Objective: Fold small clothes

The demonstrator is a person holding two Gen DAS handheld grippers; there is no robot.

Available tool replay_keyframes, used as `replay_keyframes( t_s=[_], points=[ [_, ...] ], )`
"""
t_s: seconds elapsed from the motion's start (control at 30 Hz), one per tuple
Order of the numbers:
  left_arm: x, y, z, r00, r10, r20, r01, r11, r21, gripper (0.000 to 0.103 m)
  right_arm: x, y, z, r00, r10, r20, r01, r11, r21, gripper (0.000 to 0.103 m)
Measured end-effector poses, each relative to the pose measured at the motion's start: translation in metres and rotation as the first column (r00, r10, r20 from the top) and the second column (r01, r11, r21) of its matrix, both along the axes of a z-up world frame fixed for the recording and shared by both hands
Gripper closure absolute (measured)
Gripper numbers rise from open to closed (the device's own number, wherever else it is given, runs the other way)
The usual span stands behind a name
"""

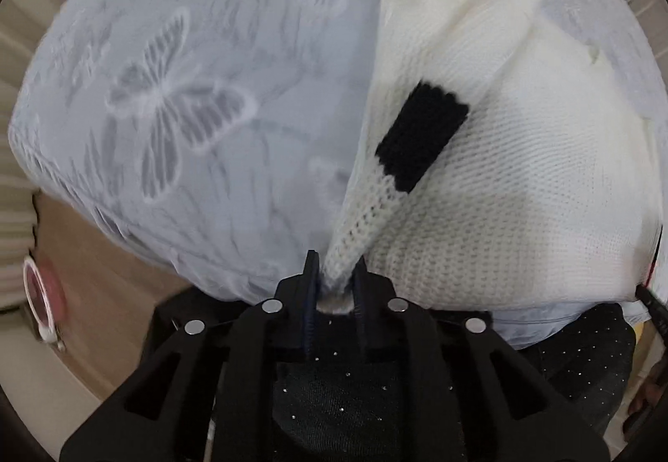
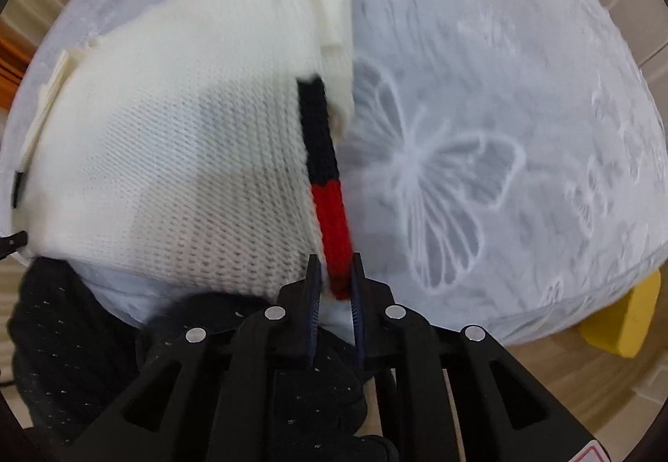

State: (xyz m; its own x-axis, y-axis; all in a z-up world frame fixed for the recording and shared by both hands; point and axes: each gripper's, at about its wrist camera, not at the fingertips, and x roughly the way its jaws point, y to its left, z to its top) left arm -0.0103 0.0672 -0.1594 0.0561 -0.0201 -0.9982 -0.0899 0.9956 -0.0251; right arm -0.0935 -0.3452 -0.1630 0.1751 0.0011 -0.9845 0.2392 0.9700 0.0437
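At the near edge of the table (image 1: pixel 175 44), my left gripper (image 1: pixel 336 274) is closed tight on a bunched corner of the white knit garment (image 1: pixel 522 178). The pinched knit runs up from between the fingers as a taut ridge and passes a black band (image 1: pixel 421 136). The rest of the garment lies spread on the lace tablecloth (image 1: pixel 250 178), toward the far right part of the table in the left wrist view.

My right gripper (image 2: pixel 336 274) is closed, with a narrow gap, on the garment's (image 2: pixel 167 136) other near corner, where a red band (image 2: pixel 332 220) enters between the fingers. Just beyond the red band, a black band (image 2: pixel 319 128) continues along the same edge. In the right wrist view the garment covers the left part of the table (image 2: pixel 542 44). A butterfly motif (image 2: pixel 438 186) in the tablecloth (image 2: pixel 522 107) lies just beside the garment's banded edge. Motion blur softens the far folds.
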Motion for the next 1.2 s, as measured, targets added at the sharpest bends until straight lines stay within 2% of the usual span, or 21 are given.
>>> replay_keyframes(
  t_s=[0.07, 0.1, 0.2, 0.27, 0.4, 0.47, 0.53, 0.6, 0.63, 0.7, 0.73, 0.8, 0.9, 0.97, 1.03, 1.07, 1.1, 1.13, 1.17, 1.2],
  points=[
    [-0.004, 0.002, 0.013, 1.0, 0.006, 0.02, -0.006, 1.0, 0.008, 0.073, -0.003, 0.002, 0.024, 0.998, -0.013, 0.067, 0.015, 1.0, -0.023, 0.076],
    [-0.007, 0.002, 0.023, 0.999, 0.006, 0.045, -0.007, 1.0, 0.022, 0.072, 0.0, 0.004, 0.037, 0.994, -0.006, 0.112, 0.01, 1.0, -0.029, 0.075],
    [-0.003, -0.005, 0.06, 0.984, -0.019, 0.175, 0.007, 0.997, 0.071, 0.059, 0.024, 0.011, 0.061, 0.983, 0.025, 0.181, -0.025, 1.0, -0.001, 0.075],
    [0.012, -0.019, 0.072, 0.975, -0.041, 0.218, 0.036, 0.999, 0.03, 0.052, 0.053, 0.02, 0.063, 0.979, 0.049, 0.199, -0.059, 0.997, 0.047, 0.075],
    [0.047, -0.067, 0.058, 0.974, -0.109, 0.2, 0.126, 0.989, -0.074, 0.052, 0.1, 0.047, 0.051, 0.976, 0.114, 0.184, -0.122, 0.992, 0.032, 0.075],
    [0.059, -0.09, 0.04, 0.972, -0.16, 0.17, 0.176, 0.981, -0.08, 0.052, 0.118, 0.055, 0.042, 0.978, 0.134, 0.16, -0.141, 0.989, 0.034, 0.075],
    [0.074, -0.105, 0.017, 0.97, -0.199, 0.142, 0.207, 0.978, -0.04, 0.052, 0.136, 0.062, 0.03, 0.976, 0.168, 0.136, -0.173, 0.985, 0.028, 0.075],
    [0.089, -0.103, 0.002, 0.976, -0.175, 0.129, 0.176, 0.984, 0.007, 0.051, 0.149, 0.062, 0.023, 0.975, 0.195, 0.109, -0.196, 0.981, 0.004, 0.075],
    [0.101, -0.091, -0.003, 0.984, -0.123, 0.132, 0.125, 0.992, -0.011, 0.051, 0.157, 0.06, 0.021, 0.973, 0.208, 0.102, -0.207, 0.978, -0.022, 0.075],
    [0.118, -0.07, -0.002, 0.991, -0.026, 0.132, 0.039, 0.995, -0.095, 0.051, 0.17, 0.051, 0.022, 0.972, 0.205, 0.117, -0.197, 0.977, -0.078, 0.075],
    [0.129, -0.056, 0.003, 0.988, 0.032, 0.151, -0.016, 0.994, -0.106, 0.052, 0.175, 0.044, 0.023, 0.974, 0.189, 0.121, -0.179, 0.98, -0.09, 0.075],
    [0.141, -0.038, 0.012, 0.979, 0.08, 0.189, -0.063, 0.993, -0.095, 0.053, 0.182, 0.027, 0.024, 0.981, 0.138, 0.135, -0.128, 0.989, -0.075, 0.074],
    [0.15, -0.021, 0.013, 0.97, 0.106, 0.22, -0.103, 0.994, -0.028, 0.044, 0.183, 0.007, 0.019, 0.987, 0.083, 0.134, -0.073, 0.994, -0.077, 0.058],
    [0.15, -0.016, 0.008, 0.974, 0.101, 0.205, -0.098, 0.995, -0.02, 0.044, 0.183, -0.001, 0.01, 0.991, 0.064, 0.119, -0.056, 0.996, -0.069, 0.058],
    [0.146, -0.016, 0.011, 0.97, 0.092, 0.223, -0.091, 0.996, -0.015, 0.044, 0.186, -0.002, -0.002, 0.994, 0.065, 0.091, -0.06, 0.996, -0.06, 0.058],
    [0.141, -0.018, 0.013, 0.97, 0.08, 0.228, -0.081, 0.997, -0.003, 0.044, 0.188, -0.002, -0.009, 0.995, 0.068, 0.073, -0.064, 0.996, -0.054, 0.059],
    [0.139, -0.023, 0.012, 0.972, 0.062, 0.227, -0.067, 0.998, 0.013, 0.044, 0.191, -0.002, -0.012, 0.995, 0.071, 0.074, -0.067, 0.996, -0.051, 0.064],
    [0.138, -0.029, 0.008, 0.975, 0.041, 0.218, -0.049, 0.998, 0.035, 0.044, 0.194, -0.001, -0.009, 0.994, 0.075, 0.085, -0.072, 0.996, -0.044, 0.085],
    [0.138, -0.034, 0.004, 0.978, 0.029, 0.209, -0.04, 0.998, 0.046, 0.044, 0.196, -0.001, -0.002, 0.992, 0.076, 0.098, -0.073, 0.997, -0.033, 0.096],
    [0.14, -0.035, 0.002, 0.979, 0.024, 0.204, -0.035, 0.998, 0.05, 0.044, 0.199, 0.0, 0.009, 0.989, 0.07, 0.132, -0.067, 0.997, -0.031, 0.096]
  ],
)
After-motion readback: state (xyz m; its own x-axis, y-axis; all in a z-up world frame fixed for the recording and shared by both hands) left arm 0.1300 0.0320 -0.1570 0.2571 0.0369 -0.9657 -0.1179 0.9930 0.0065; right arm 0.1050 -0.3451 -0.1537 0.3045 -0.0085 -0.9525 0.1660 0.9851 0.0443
